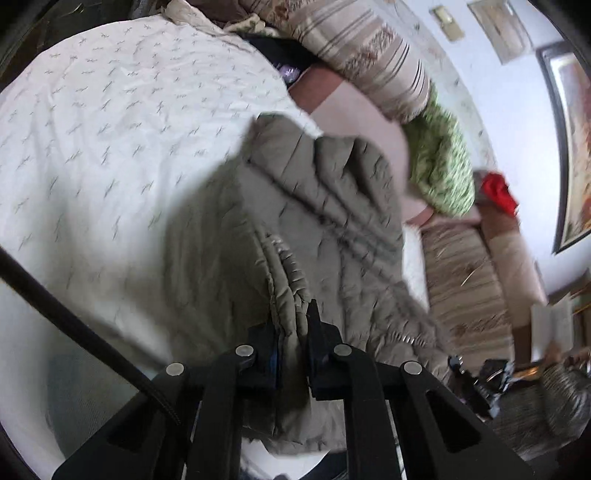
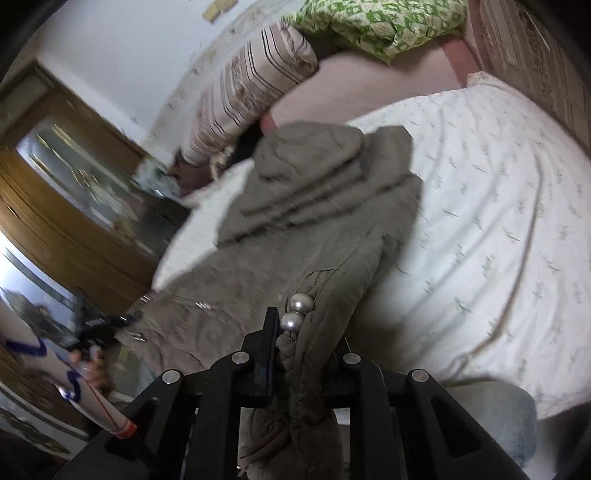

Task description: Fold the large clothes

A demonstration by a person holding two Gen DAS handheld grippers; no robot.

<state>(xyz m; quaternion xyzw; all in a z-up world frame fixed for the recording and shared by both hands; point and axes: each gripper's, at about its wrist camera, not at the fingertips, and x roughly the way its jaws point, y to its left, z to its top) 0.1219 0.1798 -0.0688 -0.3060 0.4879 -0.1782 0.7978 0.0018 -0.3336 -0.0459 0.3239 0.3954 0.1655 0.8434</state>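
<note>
**user1:** Left wrist view first. The left tool (image 1: 291,345) is clamped on a bunched edge of the grey-green padded coat (image 1: 314,206), fabric pinched right between the black fingers. The rest of the coat runs away from the tool over the white patterned bedsheet (image 1: 110,147). Only this view has the red cloth (image 1: 500,192) past the green patterned pillow (image 1: 443,170), plus a framed picture (image 1: 570,147) on the wall and a black cable (image 1: 74,321) crossing the lower left. Pretty blurry overall.

**user2:** Right wrist view, same deal: the right tool (image 2: 299,350) is closed on a gathered bit of the coat (image 2: 295,221), with two silver beads (image 2: 295,312) sitting just above the fingers. The coat lies crumpled on the bedsheet (image 2: 498,221), its far end partly folded over. What you don't get on the other side: a wooden wardrobe with a mirror (image 2: 70,177), and the person's left hand (image 2: 92,369) with a white sleeve (image 2: 55,365) holding the other handle. The striped pillow (image 2: 251,92) and green pillow (image 2: 388,22) show in both.
</note>
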